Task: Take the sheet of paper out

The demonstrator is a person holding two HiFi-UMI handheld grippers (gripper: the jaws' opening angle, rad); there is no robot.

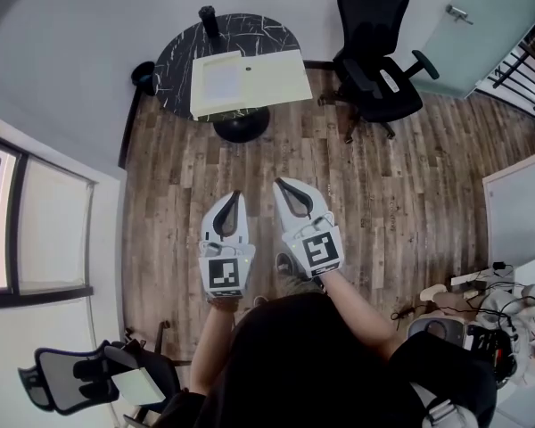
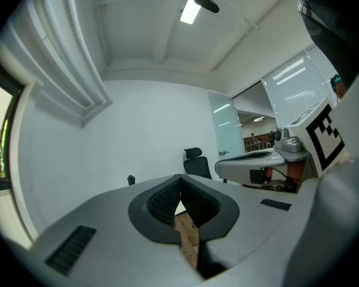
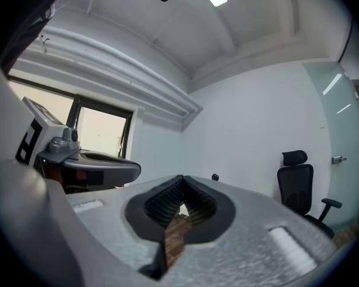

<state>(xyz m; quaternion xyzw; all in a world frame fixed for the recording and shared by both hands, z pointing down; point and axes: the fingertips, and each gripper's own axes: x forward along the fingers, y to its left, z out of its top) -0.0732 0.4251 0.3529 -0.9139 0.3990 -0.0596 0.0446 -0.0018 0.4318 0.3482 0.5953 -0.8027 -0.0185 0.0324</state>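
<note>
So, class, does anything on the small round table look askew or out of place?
The cream folder overhangs the black table at its edge and lies slightly skewed. Nothing looks spilled or damaged.

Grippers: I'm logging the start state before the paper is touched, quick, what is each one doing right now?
Left gripper: shut, holding nothing.
Right gripper: shut, holding nothing.

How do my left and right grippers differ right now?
The white left gripper points nearly straight ahead; the white right gripper angles inward, toward the left one. The right gripper's tip also sits slightly farther forward than the left's. Both are shut, empty and held over the wooden floor.
</note>
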